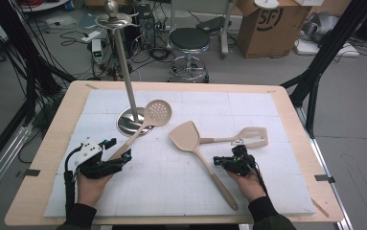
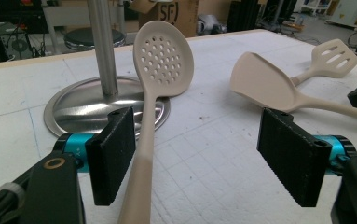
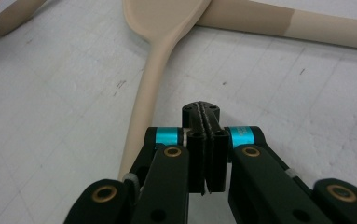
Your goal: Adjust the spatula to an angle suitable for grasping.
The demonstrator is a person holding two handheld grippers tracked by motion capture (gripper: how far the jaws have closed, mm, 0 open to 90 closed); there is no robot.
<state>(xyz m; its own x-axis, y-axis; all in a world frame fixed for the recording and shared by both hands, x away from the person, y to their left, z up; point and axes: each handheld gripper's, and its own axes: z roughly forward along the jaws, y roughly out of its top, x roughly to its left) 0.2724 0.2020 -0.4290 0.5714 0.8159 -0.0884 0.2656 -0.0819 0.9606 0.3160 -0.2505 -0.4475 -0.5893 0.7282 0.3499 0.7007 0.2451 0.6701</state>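
Observation:
A beige perforated skimmer [image 1: 157, 113] [image 2: 163, 58] leans with its head on the steel stand's base [image 1: 129, 125] [image 2: 76, 105]. Its handle runs between the jaws of my left gripper [image 1: 118, 149] [image 2: 204, 156], which stands open; the handle lies close beside the left pad [image 2: 113, 154]. A solid beige spatula [image 1: 186, 136] [image 3: 150, 88] lies mid-table, its handle [image 1: 219, 184] passing just left of my right gripper [image 1: 219, 161] [image 3: 202, 111]. That gripper is shut with nothing between its pads. A slotted spatula [image 1: 253, 136] [image 2: 335, 58] lies behind it.
The stand's tall pole [image 1: 125, 72] rises from the base at the back left. The white gridded mat [image 1: 171, 182] covers the wooden table [image 1: 51, 143]. A stool [image 1: 189, 40], a cardboard box [image 1: 272, 26] and cables lie on the floor beyond.

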